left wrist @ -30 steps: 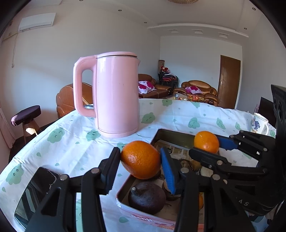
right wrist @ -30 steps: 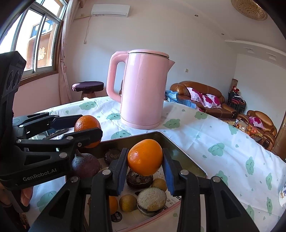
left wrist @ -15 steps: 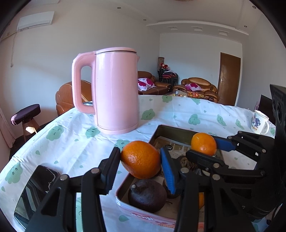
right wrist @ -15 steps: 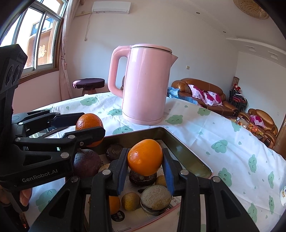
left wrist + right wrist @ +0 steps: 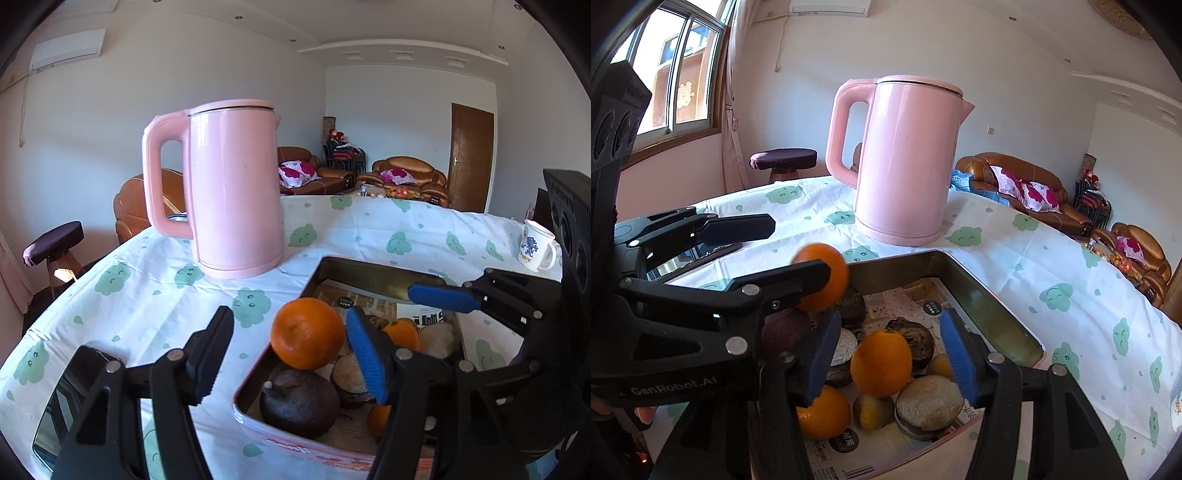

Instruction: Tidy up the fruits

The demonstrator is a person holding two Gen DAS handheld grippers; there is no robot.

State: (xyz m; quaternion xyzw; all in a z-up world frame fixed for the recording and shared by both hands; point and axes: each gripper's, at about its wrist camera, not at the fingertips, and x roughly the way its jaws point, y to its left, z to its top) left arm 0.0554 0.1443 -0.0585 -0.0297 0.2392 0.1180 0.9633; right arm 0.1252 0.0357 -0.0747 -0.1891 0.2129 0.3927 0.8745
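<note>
Both claws are opening over the tin tray (image 5: 1004, 310) on the table: the left gripper (image 5: 291, 343) has an orange (image 5: 307, 334) against its blue right pad only, above the tray's near left edge. Between the spread pads of the right gripper (image 5: 890, 354), a second orange (image 5: 881, 363) touches neither, atop the fruit heaped in the tray. Beyond the tray's far edge stands a pink kettle (image 5: 905, 162).

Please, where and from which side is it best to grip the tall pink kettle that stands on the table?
Probably by the loop handle of the tall pink electric kettle. The kettle stands upright, and its smooth body looks too wide for the jaws. Come level from the left in the left wrist view, where the handle sticks out, and close on its vertical bar.
</note>
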